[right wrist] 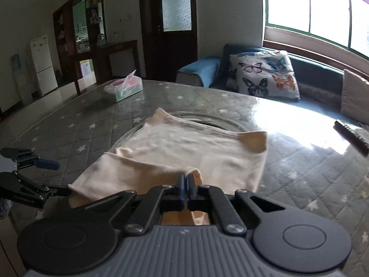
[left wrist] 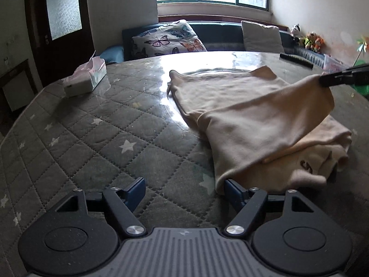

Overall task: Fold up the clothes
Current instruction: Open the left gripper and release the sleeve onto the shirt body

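A cream garment (left wrist: 253,120) lies partly folded on the grey star-quilted table (left wrist: 92,138). It also shows in the right wrist view (right wrist: 184,152). My left gripper (left wrist: 184,188) is open and empty, its right finger at the garment's near corner. In the right wrist view the left gripper (right wrist: 53,177) sits open at the cloth's left edge. My right gripper (right wrist: 185,180) is shut on a fold of the garment and holds that fold lifted above the rest. In the left wrist view the right gripper (left wrist: 322,82) pinches the raised cloth at the far right.
A tissue pack (left wrist: 85,78) sits at the table's far left and also shows in the right wrist view (right wrist: 124,87). A dark remote (right wrist: 351,136) lies at the far right. A sofa with a butterfly pillow (left wrist: 168,39) runs behind the table under the window.
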Motion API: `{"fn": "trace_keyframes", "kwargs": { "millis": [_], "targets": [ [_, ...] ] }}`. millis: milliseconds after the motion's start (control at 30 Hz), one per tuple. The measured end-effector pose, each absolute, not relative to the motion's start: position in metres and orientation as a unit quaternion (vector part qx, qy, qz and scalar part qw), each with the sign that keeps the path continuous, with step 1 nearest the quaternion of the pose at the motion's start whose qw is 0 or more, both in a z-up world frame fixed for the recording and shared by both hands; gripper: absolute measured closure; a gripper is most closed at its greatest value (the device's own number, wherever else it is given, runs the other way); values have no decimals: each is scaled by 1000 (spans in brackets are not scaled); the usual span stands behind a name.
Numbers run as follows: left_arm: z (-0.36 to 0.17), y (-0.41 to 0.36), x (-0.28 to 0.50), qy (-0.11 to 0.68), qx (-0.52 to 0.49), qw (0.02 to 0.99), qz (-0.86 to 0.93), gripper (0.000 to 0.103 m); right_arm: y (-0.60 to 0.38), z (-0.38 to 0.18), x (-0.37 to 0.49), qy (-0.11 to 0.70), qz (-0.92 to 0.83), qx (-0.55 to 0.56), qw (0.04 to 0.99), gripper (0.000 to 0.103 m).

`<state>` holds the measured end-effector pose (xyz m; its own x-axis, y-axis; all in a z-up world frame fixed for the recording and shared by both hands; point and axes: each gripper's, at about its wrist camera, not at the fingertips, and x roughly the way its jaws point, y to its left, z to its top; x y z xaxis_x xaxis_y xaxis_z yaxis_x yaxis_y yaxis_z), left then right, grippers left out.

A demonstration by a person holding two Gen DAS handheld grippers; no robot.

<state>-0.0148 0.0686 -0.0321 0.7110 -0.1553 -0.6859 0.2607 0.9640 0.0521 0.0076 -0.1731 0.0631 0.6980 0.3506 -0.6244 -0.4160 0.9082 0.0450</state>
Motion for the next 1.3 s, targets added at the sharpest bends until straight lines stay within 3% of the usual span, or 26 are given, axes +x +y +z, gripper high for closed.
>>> {"fn": "trace_keyframes", "kwargs": {
  "millis": [433,667,767,900,1300],
  "targets": [
    [-20,76,-25,358,83,922,-120,27,-197,22,18,389,159,-26,907,101],
    [10,72,-17,320,72,934,-142,47,-201,33,15,367,159,-29,916,93],
    [13,55,-2,312,64,933,-170,58,-195,36,19,352,171,-29,920,84],
    [7,28,23,313,57,926,-202,66,-182,30,28,351,196,-33,915,84],
    [-23,7,45,347,82,909,-218,67,-184,15,27,375,201,-35,904,84]
  ]
}}
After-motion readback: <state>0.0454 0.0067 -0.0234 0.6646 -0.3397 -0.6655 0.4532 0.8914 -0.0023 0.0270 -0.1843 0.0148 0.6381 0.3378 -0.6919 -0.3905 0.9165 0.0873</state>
